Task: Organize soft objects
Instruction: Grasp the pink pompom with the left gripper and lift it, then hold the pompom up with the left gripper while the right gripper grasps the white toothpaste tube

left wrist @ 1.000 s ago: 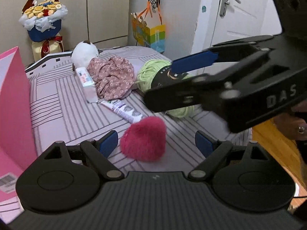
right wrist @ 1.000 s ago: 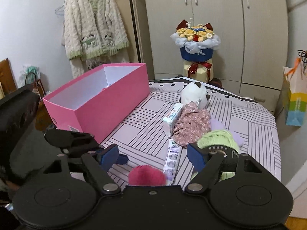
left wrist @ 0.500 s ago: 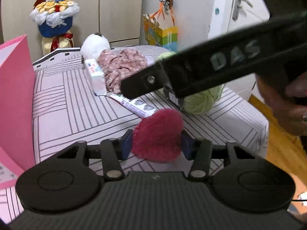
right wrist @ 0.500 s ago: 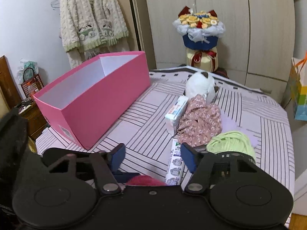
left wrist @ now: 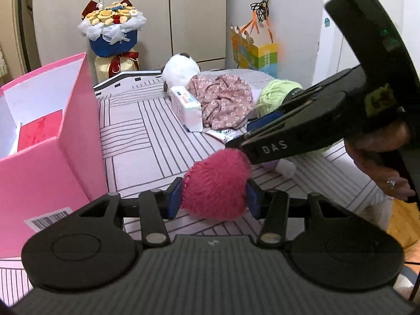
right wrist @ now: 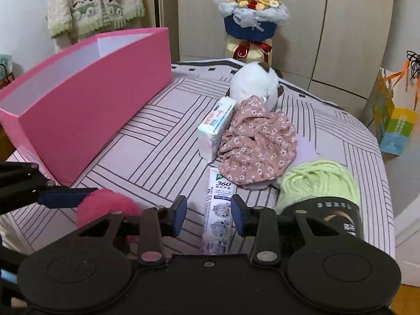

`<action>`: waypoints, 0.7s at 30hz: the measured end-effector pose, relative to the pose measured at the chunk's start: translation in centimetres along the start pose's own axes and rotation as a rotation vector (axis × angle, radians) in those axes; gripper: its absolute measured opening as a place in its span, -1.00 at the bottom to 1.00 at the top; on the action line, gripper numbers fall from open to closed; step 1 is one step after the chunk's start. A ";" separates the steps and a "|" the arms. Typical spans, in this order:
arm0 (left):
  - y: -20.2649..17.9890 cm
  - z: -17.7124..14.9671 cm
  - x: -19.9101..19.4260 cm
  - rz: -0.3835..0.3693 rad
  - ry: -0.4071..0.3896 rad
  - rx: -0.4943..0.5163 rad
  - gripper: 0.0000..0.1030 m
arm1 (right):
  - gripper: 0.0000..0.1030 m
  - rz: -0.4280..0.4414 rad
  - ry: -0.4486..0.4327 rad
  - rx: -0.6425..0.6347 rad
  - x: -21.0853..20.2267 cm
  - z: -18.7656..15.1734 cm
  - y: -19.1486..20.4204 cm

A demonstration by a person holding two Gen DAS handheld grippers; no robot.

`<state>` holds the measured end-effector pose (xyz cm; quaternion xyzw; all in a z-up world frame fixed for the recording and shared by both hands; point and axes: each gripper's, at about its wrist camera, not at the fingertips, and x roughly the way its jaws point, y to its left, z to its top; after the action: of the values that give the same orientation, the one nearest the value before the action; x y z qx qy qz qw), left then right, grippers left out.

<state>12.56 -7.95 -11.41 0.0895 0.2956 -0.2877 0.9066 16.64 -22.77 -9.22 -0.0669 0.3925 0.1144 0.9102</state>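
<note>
My left gripper (left wrist: 214, 198) is shut on a fluffy pink heart plush (left wrist: 215, 186), blue pads pressing both its sides, low over the striped bedspread (left wrist: 147, 136). In the right wrist view the plush (right wrist: 105, 204) and the left gripper's blue finger (right wrist: 63, 197) show at the lower left. My right gripper (right wrist: 209, 211) points down over a white toothpaste tube (right wrist: 219, 225); its jaws are closing with the tube between them and a gap on the left side. A white plush (right wrist: 253, 81), a floral cloth (right wrist: 257, 147) and green yarn (right wrist: 320, 181) lie beyond.
An open pink box (right wrist: 105, 99) stands on the bed's left, with a red item (left wrist: 39, 131) inside. A white tissue pack (right wrist: 216, 126) leans on the cloth. A bouquet (right wrist: 249, 8) and gift bag (right wrist: 393, 120) stand beyond the bed, whose edge drops at the right.
My left gripper went from wide open around the pink plush to shut on it. The right gripper came down over the tube and its jaws narrowed.
</note>
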 end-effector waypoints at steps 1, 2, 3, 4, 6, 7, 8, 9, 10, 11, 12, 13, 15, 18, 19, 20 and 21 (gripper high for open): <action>0.1 -0.2 0.1 0.003 0.011 -0.008 -0.07 | -0.19 0.003 0.012 0.006 0.2 0.0 0.0; 0.2 -0.4 0.4 0.007 0.023 -0.014 -0.07 | -0.19 -0.014 0.014 0.001 0.4 0.0 0.2; 0.2 -0.6 0.5 0.010 0.031 -0.017 -0.07 | -0.16 -0.030 0.018 -0.006 0.5 0.0 0.5; 0.3 -0.8 0.5 0.014 0.026 -0.018 -0.07 | -0.15 -0.042 0.020 -0.011 0.6 0.0 0.7; 0.2 -0.9 0.4 0.033 0.018 -0.021 -0.07 | -0.15 -0.063 0.023 -0.011 0.6 -0.1 1.0; 0.2 -0.9 0.3 0.047 0.013 -0.022 -0.07 | -0.14 -0.069 0.021 -0.007 0.6 -0.1 1.1; 0.3 -1.0 0.3 0.060 0.010 -0.023 -0.07 | -0.13 -0.081 0.020 -0.002 0.6 -0.2 1.2; 0.4 -1.0 0.2 0.068 0.010 -0.027 -0.07 | -0.09 -0.099 0.023 -0.006 0.6 -0.3 1.4; 0.6 -1.0 0.1 0.068 0.012 -0.035 -0.07 | -0.08 -0.113 0.042 -0.009 1.0 -0.3 1.6; 0.8 -1.0 0.1 0.063 0.013 -0.044 -0.07 | -0.08 -0.117 0.041 0.002 1.0 -0.2 1.6; 1.0 -1.0 0.1 0.057 0.014 -0.054 -0.07 | -0.07 -0.105 0.046 0.018 1.0 0.0 1.5; 1.2 -1.0 0.1 0.053 0.015 -0.061 -0.07 | -0.08 -0.085 0.050 0.031 1.1 0.1 1.4; 1.3 -1.1 0.0 0.049 0.014 -0.072 -0.07 | -0.42 -0.048 0.042 0.061 0.9 -0.3 1.1; 1.4 -1.1 0.0 0.048 0.012 -0.079 -0.07 | -0.43 -0.013 0.012 0.116 0.4 -1.3 0.8; 1.4 -1.1 0.1 0.047 0.013 -0.081 -0.07 | -0.43 -0.016 -0.004 0.124 0.2 -1.7 0.8; 1.5 -1.1 0.1 0.045 0.015 -0.080 -0.07 | -0.43 -0.019 -0.026 0.125 0.1 -2.2 0.8; 1.5 -1.1 0.2 0.044 0.015 -0.082 -0.07 | -0.42 -0.022 -0.041 0.119 -0.1 -2.5 0.9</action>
<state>13.01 -6.44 -12.43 0.0608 0.3119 -0.2547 0.9133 14.63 -22.44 -10.88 -0.0146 0.3791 0.0819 0.9216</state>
